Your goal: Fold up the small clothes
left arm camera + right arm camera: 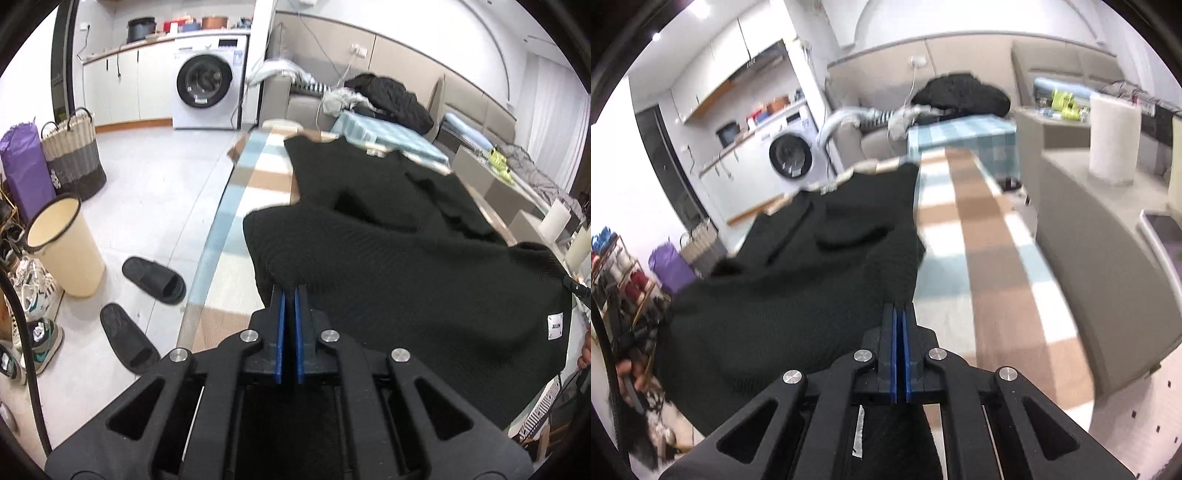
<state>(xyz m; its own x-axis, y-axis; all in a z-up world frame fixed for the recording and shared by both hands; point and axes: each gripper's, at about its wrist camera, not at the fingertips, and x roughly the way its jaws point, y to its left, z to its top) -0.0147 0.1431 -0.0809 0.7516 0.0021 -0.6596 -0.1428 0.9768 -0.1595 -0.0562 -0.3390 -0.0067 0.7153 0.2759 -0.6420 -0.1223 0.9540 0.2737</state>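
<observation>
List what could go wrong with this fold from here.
1. Each claw, left and right, pinches only an edge of the black garment; the knit might slip out.
2. The garment lies near the checked tablecloth's edge, so slack could slide toward the slippers below.

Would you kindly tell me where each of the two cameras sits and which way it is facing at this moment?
Left wrist view: sits on the left gripper, looking along its fingers over the black garment on the checked table towards the washing machine; a bit of a hand shows at the right edge.
Right wrist view: sits on the right gripper, looking down the same table; fingers of a hand show at lower left.
Shared: garment, table, washing machine, sofa; both grippers are shut on the garment.
</observation>
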